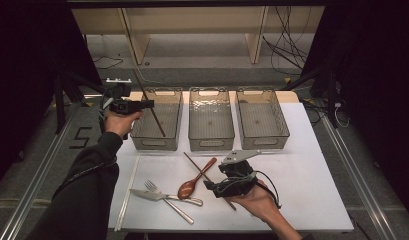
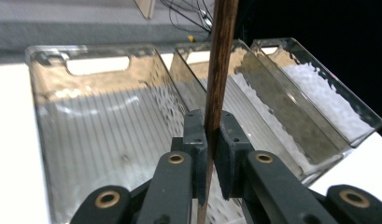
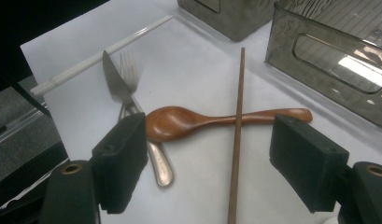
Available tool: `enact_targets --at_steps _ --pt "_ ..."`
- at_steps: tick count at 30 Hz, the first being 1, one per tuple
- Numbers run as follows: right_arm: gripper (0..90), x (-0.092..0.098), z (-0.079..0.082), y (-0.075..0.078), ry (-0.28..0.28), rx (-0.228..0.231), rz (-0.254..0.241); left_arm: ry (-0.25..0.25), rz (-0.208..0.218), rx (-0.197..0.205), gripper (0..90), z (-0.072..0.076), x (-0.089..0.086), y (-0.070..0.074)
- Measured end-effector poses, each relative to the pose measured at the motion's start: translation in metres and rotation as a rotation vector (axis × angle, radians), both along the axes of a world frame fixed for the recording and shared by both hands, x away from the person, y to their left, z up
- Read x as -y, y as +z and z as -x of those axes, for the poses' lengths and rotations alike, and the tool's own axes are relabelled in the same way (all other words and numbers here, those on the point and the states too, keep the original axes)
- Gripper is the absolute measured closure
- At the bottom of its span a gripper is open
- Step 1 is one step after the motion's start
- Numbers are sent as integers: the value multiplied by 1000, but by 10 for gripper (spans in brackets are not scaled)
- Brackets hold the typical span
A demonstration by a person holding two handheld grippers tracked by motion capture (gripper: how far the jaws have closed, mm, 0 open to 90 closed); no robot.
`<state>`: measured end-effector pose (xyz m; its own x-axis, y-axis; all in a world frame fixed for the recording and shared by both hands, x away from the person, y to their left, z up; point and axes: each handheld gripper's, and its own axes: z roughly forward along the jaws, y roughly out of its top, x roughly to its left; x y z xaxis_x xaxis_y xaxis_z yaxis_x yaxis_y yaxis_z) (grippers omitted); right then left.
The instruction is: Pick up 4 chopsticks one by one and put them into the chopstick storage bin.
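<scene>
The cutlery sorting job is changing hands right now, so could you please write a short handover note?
Left gripper: shut on a brown chopstick, held above the left bin.
Right gripper: open, hovering low over the table, holding nothing.
On the table: the second brown chopstick lies across the wooden spoon; fork, knife and a white chopstick lie to the left.
Done: all three bins look empty, so nothing is sorted yet.
Left: drop the held chopstick, probably into the left bin, then clear the rest.

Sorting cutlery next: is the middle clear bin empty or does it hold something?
Empty: the middle bin shows only its bare ribbed floor in the high view.
</scene>
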<state>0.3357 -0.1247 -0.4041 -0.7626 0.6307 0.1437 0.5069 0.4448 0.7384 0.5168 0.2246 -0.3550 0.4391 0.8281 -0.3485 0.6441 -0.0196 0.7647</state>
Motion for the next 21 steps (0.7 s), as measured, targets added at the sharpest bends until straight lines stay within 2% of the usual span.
enact_targets --at_steps 3,12,21 --pt "286 0 0 0 1 -2 0 -1 2 -22 828 -2 3 -6" --pt "286 -1 0 0 2 0 4 -17 0 -56 827 -6 16 -15" --pt "286 0 0 0 5 2 7 -11 0 -102 826 -11 17 -29"
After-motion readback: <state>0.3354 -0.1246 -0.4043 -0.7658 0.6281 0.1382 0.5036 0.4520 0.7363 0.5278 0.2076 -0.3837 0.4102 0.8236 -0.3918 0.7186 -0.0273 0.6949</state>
